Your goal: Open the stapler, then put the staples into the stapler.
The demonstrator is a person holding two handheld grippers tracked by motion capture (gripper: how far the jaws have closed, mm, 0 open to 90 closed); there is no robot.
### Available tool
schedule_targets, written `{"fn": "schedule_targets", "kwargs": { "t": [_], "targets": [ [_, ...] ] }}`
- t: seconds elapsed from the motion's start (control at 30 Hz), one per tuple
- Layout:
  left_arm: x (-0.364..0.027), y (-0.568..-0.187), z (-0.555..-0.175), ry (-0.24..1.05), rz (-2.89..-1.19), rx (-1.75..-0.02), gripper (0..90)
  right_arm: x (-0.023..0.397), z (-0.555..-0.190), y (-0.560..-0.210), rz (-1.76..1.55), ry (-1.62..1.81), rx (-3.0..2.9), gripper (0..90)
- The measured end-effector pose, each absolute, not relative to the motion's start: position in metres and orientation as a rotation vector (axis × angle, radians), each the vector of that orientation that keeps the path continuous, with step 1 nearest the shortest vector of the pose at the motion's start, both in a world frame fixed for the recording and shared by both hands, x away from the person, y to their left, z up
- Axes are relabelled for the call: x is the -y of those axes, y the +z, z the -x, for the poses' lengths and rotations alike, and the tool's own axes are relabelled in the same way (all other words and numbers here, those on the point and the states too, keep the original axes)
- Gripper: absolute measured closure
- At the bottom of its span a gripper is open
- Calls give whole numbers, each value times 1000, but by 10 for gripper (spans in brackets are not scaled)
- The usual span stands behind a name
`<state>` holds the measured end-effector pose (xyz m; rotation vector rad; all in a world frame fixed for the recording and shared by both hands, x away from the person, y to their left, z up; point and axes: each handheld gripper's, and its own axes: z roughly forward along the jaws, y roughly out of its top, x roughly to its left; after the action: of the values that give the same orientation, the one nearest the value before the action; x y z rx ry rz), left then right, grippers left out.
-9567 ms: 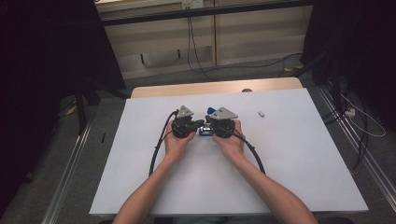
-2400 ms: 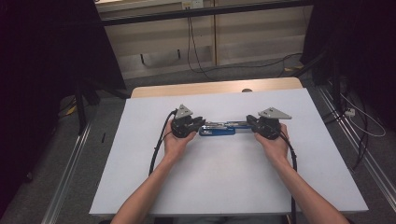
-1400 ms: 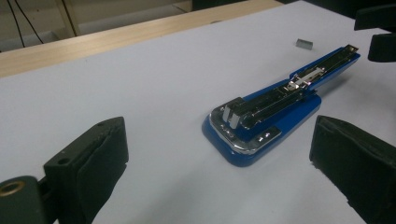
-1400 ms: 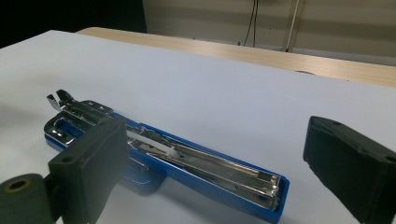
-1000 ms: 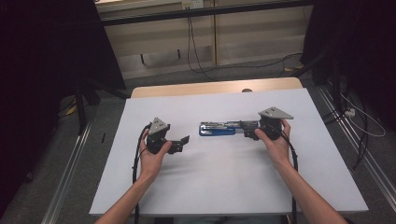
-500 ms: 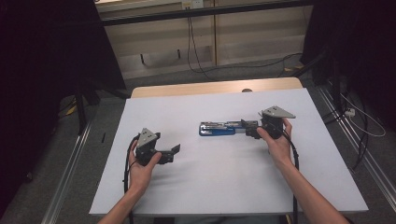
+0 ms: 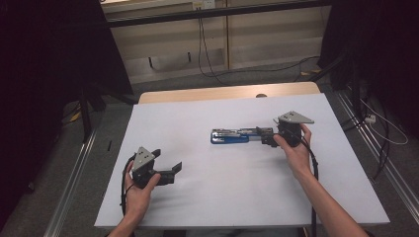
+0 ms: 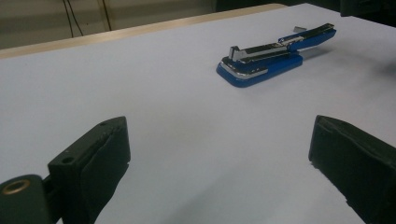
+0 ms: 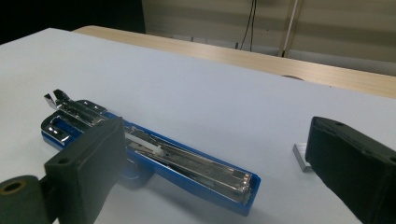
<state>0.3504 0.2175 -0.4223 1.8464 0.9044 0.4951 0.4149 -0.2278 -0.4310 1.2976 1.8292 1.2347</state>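
A blue stapler point(image 7: 237, 135) is lying opened out flat near the middle of the white table point(image 7: 197, 108). The right gripper point(image 7: 267, 137) is sitting at its right end with jaws spread, nothing pinched, a small strip of staples point(image 9: 300, 156) lying just beside one jaw. The left gripper point(image 7: 172, 169) is resting well apart near the table's front left, jaws spread wide and empty.

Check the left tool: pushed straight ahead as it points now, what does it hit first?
Probably the blue stapler. The left tool is open over bare white table, with the stapler ahead, slightly right of centre. Depth is unclear, so it might slide past on the stapler's near side.
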Motion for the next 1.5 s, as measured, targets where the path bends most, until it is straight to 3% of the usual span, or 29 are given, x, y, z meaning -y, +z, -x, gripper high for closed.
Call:
{"fn": "schedule_targets", "kwargs": {
  "t": [0.3,0.97,1.5],
  "targets": [
    [-224,-418,-333,498,-1842,-897,59,234,-424,-427,-1302,1242,-1881,49],
    [-222,-417,-332,480,-1829,-865,61,246,-458,-409,-1378,1129,-2017,64],
    [-220,-420,-335,464,-1842,-866,60,258,-488,-418,-1410,1038,-2102,99]
  ]
}}
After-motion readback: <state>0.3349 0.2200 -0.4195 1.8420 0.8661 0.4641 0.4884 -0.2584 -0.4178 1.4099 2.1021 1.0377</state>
